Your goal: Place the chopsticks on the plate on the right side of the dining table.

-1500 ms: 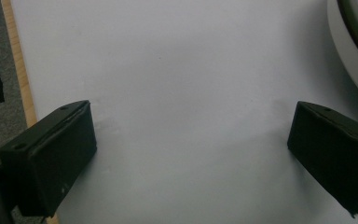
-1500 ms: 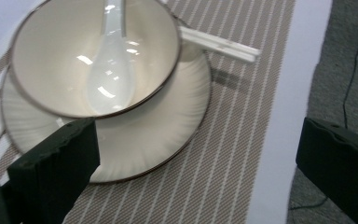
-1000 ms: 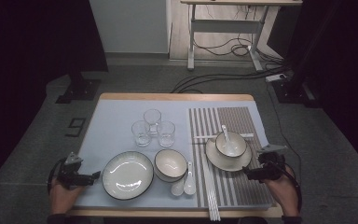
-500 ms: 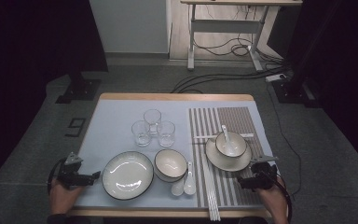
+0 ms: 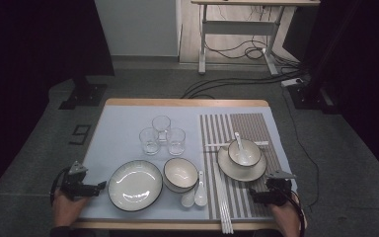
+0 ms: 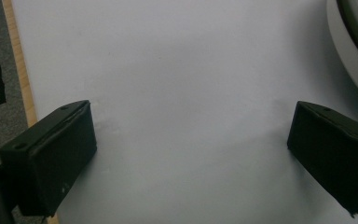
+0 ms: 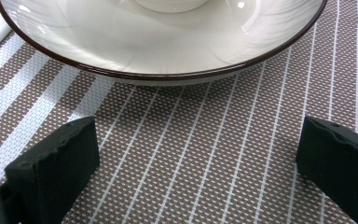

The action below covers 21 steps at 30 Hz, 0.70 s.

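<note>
- My right gripper [image 5: 260,196] rests low on the striped placemat [image 5: 256,128], jaws spread wide with nothing between them.
- The brown-rimmed plate [image 7: 163,51] sits just ahead at twelve o'clock of those jaws, apart from them, carrying a small bowl [image 5: 244,152] with a spoon in it.
- My left gripper [image 5: 96,187] is also wide open and empty, the large plate [image 5: 134,185] at its three o'clock.

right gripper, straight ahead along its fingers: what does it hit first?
Likely the rim of the plate holding the small bowl; the right gripper is open, with striped placemat between its fingers. Depth hard to judge.
</note>
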{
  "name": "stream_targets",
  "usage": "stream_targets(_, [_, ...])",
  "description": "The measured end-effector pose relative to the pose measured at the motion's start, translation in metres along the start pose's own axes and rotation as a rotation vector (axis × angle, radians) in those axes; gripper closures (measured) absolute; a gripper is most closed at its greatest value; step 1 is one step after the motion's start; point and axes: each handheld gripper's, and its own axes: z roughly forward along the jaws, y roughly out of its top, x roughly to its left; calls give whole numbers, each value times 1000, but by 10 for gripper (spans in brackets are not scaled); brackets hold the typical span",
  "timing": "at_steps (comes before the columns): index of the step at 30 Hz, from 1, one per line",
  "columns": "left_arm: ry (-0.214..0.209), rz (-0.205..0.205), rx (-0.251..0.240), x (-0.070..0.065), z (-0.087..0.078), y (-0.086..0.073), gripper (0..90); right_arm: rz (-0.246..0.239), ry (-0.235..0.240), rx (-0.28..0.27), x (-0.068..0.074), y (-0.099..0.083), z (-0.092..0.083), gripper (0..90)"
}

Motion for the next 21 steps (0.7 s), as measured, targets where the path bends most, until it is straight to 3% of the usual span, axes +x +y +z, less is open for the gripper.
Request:
stream_targets(7, [-1, 0, 1, 0, 0, 0, 10, -8, 7, -62, -1, -8, 0, 0])
stream_targets(21, [-1, -2, 1, 0, 0, 0, 9, -7, 8, -59, -1, -7, 0, 0])
